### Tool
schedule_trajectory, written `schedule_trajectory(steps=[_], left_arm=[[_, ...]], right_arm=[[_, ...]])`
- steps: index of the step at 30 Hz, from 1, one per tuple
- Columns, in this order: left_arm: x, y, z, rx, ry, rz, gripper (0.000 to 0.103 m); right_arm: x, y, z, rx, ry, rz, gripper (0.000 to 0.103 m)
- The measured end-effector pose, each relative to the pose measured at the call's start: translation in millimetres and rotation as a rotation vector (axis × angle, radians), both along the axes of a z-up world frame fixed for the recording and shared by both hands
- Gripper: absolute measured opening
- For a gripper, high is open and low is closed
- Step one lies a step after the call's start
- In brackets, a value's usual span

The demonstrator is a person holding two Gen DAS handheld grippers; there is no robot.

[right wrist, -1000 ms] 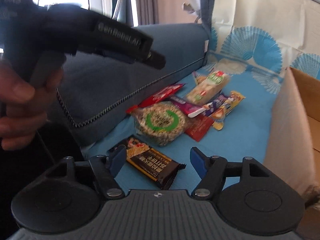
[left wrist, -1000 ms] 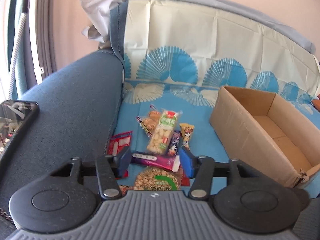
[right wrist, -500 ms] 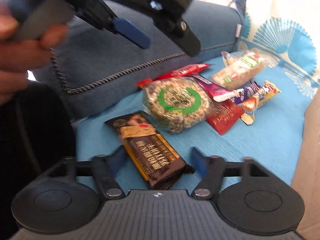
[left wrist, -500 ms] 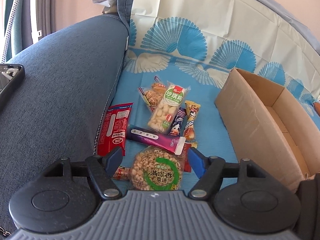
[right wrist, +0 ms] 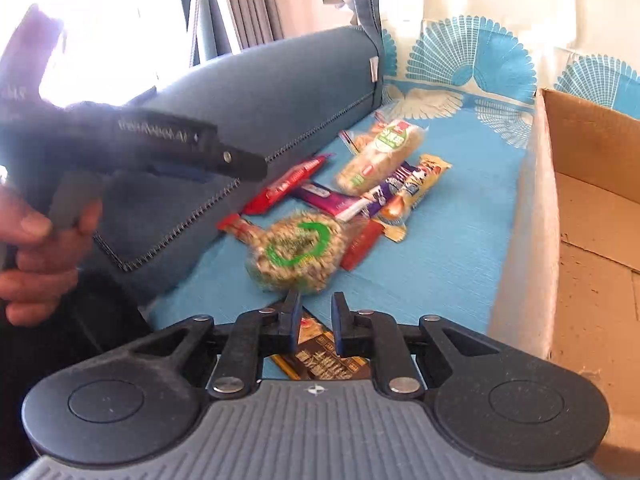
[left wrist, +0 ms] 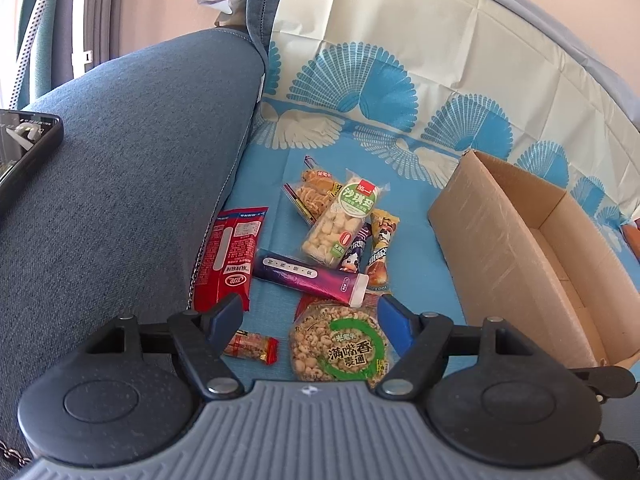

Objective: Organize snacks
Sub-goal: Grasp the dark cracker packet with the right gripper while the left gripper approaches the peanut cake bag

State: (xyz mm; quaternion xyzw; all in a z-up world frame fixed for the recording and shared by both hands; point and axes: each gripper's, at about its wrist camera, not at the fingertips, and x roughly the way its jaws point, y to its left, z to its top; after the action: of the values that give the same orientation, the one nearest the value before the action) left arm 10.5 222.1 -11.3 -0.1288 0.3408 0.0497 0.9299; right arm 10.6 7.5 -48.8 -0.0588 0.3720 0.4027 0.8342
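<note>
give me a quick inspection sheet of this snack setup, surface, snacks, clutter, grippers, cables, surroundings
Surface: blue patterned cloth over a sofa seat.
Job's things: loose pile with a round puffed grain bag, purple bar, red packet, pale rice cracker pack and small red candy; dark biscuit bar apart from the pile; open cardboard box beside them, nothing seen inside.
Clutter: phone on the sofa arm.
Grippers: left gripper open above the pile; right gripper nearly shut over the dark biscuit bar, contact unclear.
Cables: nothing seen.
Surroundings: curtains, bright window.
</note>
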Motion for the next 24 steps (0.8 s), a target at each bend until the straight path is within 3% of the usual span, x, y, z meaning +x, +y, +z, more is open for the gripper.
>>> schedule_trajectory(steps=[3, 5, 7, 9, 11, 13, 15, 17, 20, 21, 23, 24], left_arm=[[-2, 1, 1, -0.001, -0.006, -0.004, 0.081], [-2, 2, 2, -0.008, -0.01, -0.003, 0.081], [-3, 4, 3, -0.018, -0.014, 0.0, 0.082], [-4, 7, 3, -0.029, -0.023, 0.002, 0.082], [-5, 8, 4, -0.036, -0.028, -0.001, 0.082], [-5, 9, 4, -0.038, -0.028, -0.004, 0.082], [-6, 9, 5, -0.037, -0.027, -0.008, 0.082], [-8, 9, 6, -0.038, -0.031, -0.01, 0.082], [-11, 12, 7, -0.041, -0.041, -0.013, 0.082], [-12, 13, 7, -0.043, -0.043, -0.015, 0.082], [-11, 14, 7, -0.049, -0.041, -0.017, 0.082], [-10, 14, 7, -0.051, -0.037, -0.018, 0.082]], right_arm=[[8, -1, 3, 0.028, 0.03, -0.002, 0.031], [14, 0, 9, 0.059, 0.045, -0.003, 0.055], [19, 7, 19, 0.048, 0.01, -0.005, 0.072], [28, 20, 22, -0.01, 0.029, 0.018, 0.077], [41, 41, 14, -0.097, 0.158, 0.113, 0.077], [40, 58, 0, -0.212, 0.185, 0.194, 0.077], [34, 71, -17, -0.344, 0.147, 0.23, 0.075], [37, 75, -28, -0.406, 0.152, 0.223, 0.053], [49, 64, -25, -0.307, 0.236, 0.17, 0.039], [53, 62, -22, -0.275, 0.26, 0.143, 0.038], [56, 55, -11, -0.224, 0.272, 0.097, 0.014], [56, 52, -4, -0.202, 0.268, 0.072, 0.012]])
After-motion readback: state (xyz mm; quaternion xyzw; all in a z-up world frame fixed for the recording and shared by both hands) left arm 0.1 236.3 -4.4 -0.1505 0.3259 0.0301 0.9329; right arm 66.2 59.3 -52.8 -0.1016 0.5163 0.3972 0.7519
